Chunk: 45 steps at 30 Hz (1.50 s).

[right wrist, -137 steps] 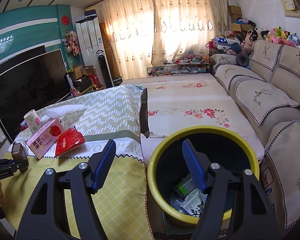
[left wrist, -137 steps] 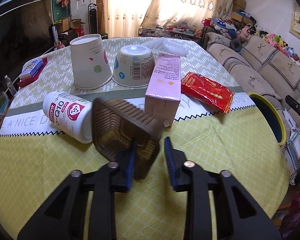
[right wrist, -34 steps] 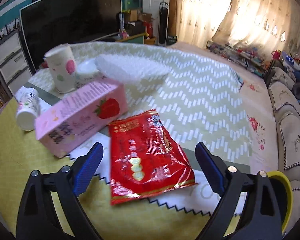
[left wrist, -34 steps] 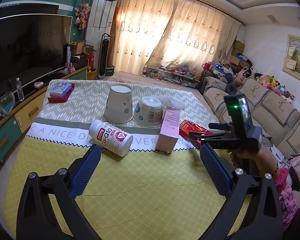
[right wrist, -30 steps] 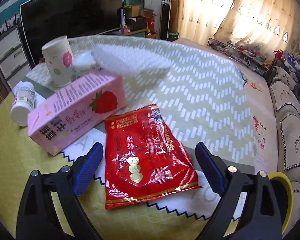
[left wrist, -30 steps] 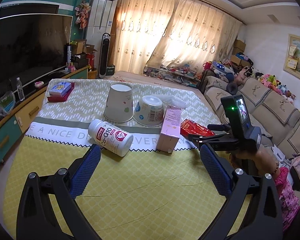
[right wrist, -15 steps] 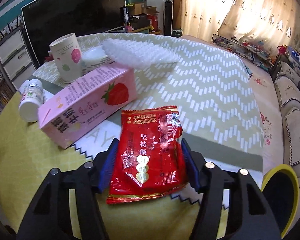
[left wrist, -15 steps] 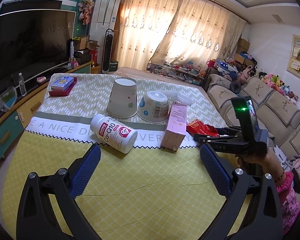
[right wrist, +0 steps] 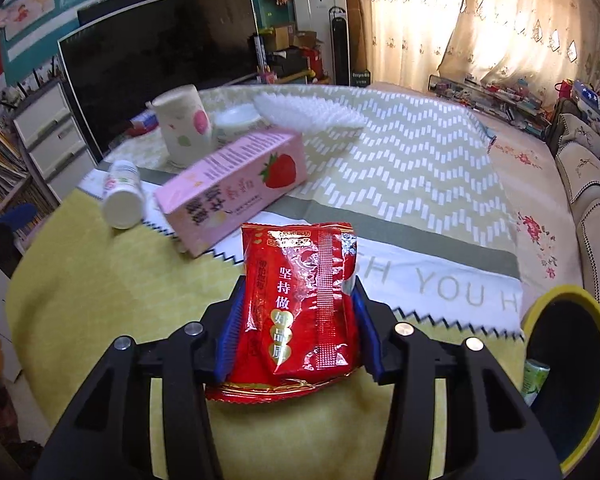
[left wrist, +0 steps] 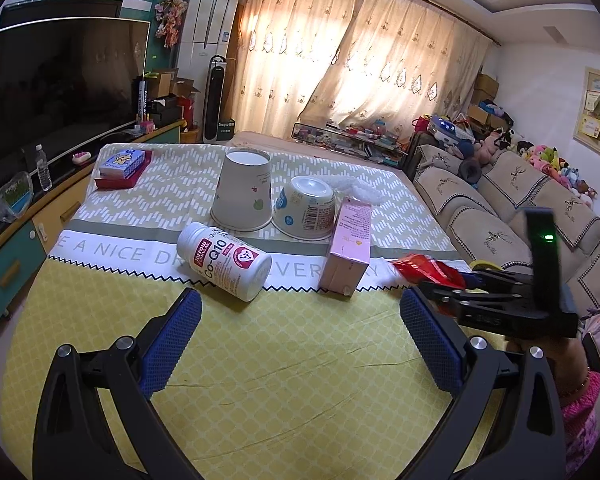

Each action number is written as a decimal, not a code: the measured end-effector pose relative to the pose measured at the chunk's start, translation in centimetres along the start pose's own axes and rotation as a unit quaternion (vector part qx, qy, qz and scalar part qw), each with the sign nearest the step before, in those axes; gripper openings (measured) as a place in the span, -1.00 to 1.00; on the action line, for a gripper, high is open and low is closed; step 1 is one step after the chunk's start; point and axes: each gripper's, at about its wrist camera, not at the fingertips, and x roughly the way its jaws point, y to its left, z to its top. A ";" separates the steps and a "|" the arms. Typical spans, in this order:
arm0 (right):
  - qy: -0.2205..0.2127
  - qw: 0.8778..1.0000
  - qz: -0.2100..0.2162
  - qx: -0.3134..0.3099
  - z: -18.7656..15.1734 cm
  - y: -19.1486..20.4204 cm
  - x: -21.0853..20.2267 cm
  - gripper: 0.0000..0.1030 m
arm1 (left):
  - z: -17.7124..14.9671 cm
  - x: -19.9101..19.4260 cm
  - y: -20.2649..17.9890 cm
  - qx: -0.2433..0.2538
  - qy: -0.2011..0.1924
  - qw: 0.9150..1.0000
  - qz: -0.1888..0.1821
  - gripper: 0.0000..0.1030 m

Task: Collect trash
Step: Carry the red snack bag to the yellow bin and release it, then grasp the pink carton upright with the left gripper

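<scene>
A red snack packet is squeezed between the blue pads of my right gripper, whose jaws are closing on it; it hangs crumpled just above the yellow tablecloth. From the left wrist view the packet and right gripper sit at the table's right edge. My left gripper is open over bare cloth, holding nothing. A pink strawberry carton, a white Co-Q10 bottle, an upturned paper cup and a yoghurt tub lie beyond it.
A yellow-rimmed bin with trash inside stands below the table's right corner. Bubble wrap lies behind the carton. A red tray sits far left. A sofa runs along the right, a TV on the left.
My right gripper's jaws went from wide apart around the red packet to pressed on it, and the packet has come up off the cloth. The left gripper has stayed open and still.
</scene>
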 end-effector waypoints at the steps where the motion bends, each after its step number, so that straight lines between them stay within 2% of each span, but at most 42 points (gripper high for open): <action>1: -0.007 1.000 0.001 0.004 -0.2 -0.1 -0.7 -0.09 | 0.0 0.0 -0.1 0.001 0.001 1.000 0.000 0.90; 6: -0.034 0.999 -0.014 0.026 -1.0 -1.8 -3.7 -0.08 | -0.3 0.1 -0.6 0.006 0.004 1.000 0.000 0.90; 12: -0.057 0.992 -0.078 0.083 -3.2 -6.8 -6.7 -0.06 | -0.5 0.3 -1.4 0.013 0.009 1.000 -0.002 0.90; 16: -0.060 0.979 -0.144 0.129 -5.4 -11.4 -8.1 -0.03 | -0.6 0.4 -2.3 0.022 0.012 1.000 -0.004 0.90; 20: -0.053 0.967 -0.187 0.164 -7.1 -15.2 -8.2 0.00 | -0.6 0.9 -3.2 0.031 0.018 0.999 -0.007 0.90; 23: -0.050 0.959 -0.210 0.184 -8.1 -17.6 -7.8 0.21 | -0.7 1.3 -4.0 0.038 0.024 0.999 -0.009 0.90; 24: -0.051 0.957 -0.217 0.188 -8.3 -18.1 -7.8 0.40 | -0.7 1.4 -4.1 0.040 0.025 0.999 -0.009 0.90; 27: -0.053 0.949 -0.237 0.202 -8.9 -19.2 -7.6 0.55 | -0.9 1.9 -4.7 0.047 0.031 0.998 -0.010 0.90; 29: -0.059 0.945 -0.244 0.210 -9.2 -19.6 -7.8 0.61 | -0.9 2.3 -5.0 0.050 0.035 0.998 -0.010 0.90; 40: -0.079 0.947 -0.231 0.210 -9.4 -18.8 -8.8 0.65 | -1.1 4.5 -5.9 0.062 0.059 0.996 -0.017 0.90; 45: -0.090 0.949 -0.219 0.207 -9.1 -17.9 -9.2 0.65 | 0.4 6.5 -6.8 0.096 0.063 0.993 -0.026 0.90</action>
